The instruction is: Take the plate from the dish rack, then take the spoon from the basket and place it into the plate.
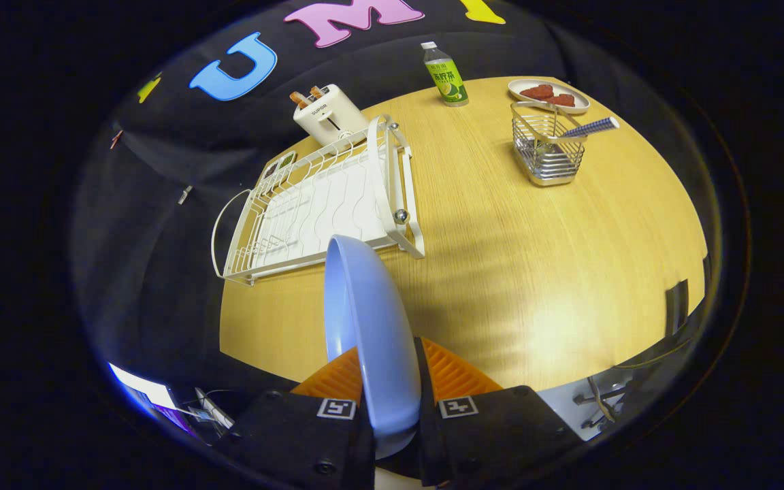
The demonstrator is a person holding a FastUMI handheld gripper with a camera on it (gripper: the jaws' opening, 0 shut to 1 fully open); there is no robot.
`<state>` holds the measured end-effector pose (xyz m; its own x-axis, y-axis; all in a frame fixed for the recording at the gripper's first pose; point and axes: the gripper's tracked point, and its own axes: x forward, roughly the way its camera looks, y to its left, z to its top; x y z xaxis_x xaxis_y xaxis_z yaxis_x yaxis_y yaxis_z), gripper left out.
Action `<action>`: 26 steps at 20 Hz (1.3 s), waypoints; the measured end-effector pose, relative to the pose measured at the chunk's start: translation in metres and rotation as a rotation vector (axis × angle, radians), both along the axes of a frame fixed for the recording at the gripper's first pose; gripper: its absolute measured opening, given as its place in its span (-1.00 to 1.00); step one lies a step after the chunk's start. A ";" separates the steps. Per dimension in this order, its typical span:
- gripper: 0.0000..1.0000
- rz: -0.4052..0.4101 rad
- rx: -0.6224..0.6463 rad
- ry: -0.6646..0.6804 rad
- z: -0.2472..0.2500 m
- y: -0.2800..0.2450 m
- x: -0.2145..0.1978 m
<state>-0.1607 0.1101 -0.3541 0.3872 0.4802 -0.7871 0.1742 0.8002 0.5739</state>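
Your gripper (392, 381) is clenched on the plate (371, 327), clear of the dish rack (310, 204); setting it down and fetching the spoon (589, 127) from the basket (547, 153) remain.

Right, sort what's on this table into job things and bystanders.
For the job: blue plate clamped on edge between the gripper fingers; white dish rack; wire basket; spoon in it.
Lying about: toaster; green bottle; small plate of red snacks.

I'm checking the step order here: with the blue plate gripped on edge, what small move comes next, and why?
Probably lower and lay the round light-blue plate flat on the bare wooden table. The gripper clamps it upright, clear of the white wire dish rack, while the blue-handled spoon waits in the metal wire basket.
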 end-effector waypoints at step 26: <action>0.88 -0.002 -0.165 -0.121 -0.029 -0.083 0.028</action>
<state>-0.1330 0.0271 -0.3831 0.4841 0.3475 -0.8031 0.1135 0.8851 0.4514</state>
